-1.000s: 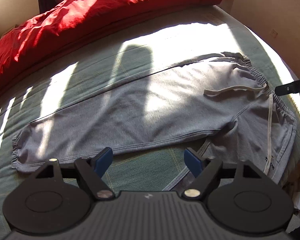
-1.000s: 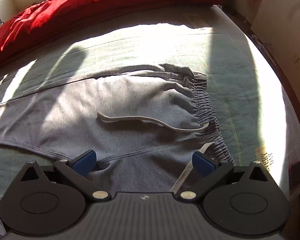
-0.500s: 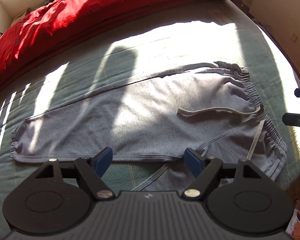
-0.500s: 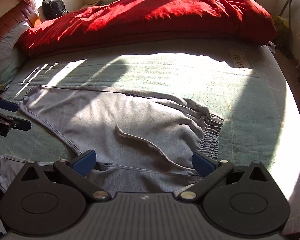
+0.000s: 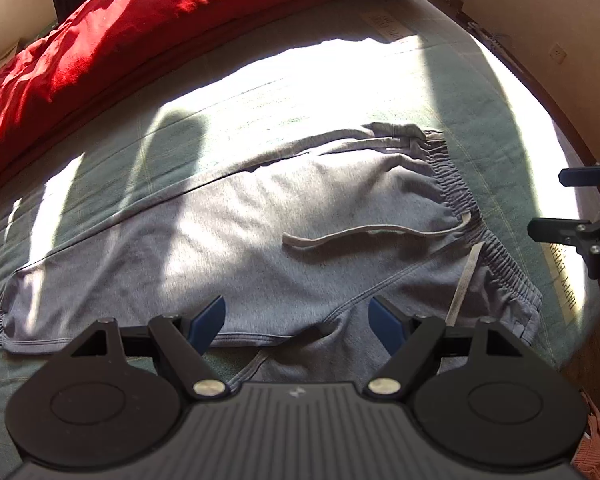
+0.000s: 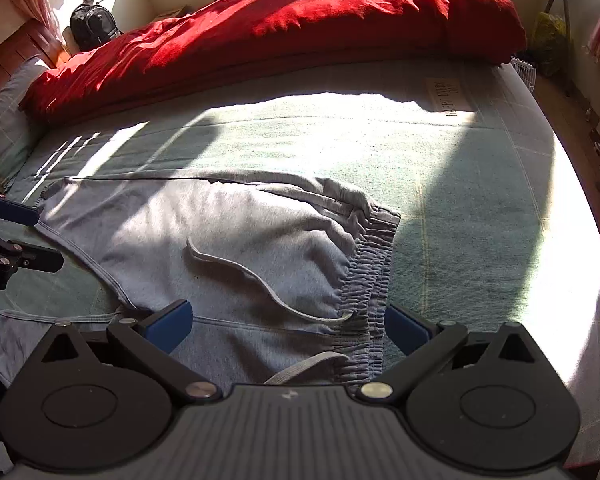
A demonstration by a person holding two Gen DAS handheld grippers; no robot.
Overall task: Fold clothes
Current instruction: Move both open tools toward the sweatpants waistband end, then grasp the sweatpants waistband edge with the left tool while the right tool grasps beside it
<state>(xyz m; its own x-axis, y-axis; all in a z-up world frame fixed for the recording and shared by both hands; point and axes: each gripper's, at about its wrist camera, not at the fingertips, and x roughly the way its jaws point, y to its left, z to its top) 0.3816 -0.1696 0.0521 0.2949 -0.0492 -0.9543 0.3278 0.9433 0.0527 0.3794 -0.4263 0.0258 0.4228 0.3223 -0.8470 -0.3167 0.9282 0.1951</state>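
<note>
Grey sweatpants lie spread on the green bed sheet, one leg stretched left and the elastic waistband at the right. A pale drawstring curls across the front. My left gripper hovers open over the crotch seam, nothing between its blue pads. My right gripper is open above the waistband's near end, and the cloth lies below it untouched. Each gripper shows in the other's view: the right gripper past the waistband, the left gripper by the leg.
A red duvet is heaped along the bed's far side, with a grey pillow at the left end. A dark backpack sits beyond it. The bed's right edge drops to the floor near a wall.
Both grippers slid sideways over the pants. The left one now hangs over the crotch instead of the leg. The right one rolled and drew back, bringing the whole bed into view. Both stayed open.
</note>
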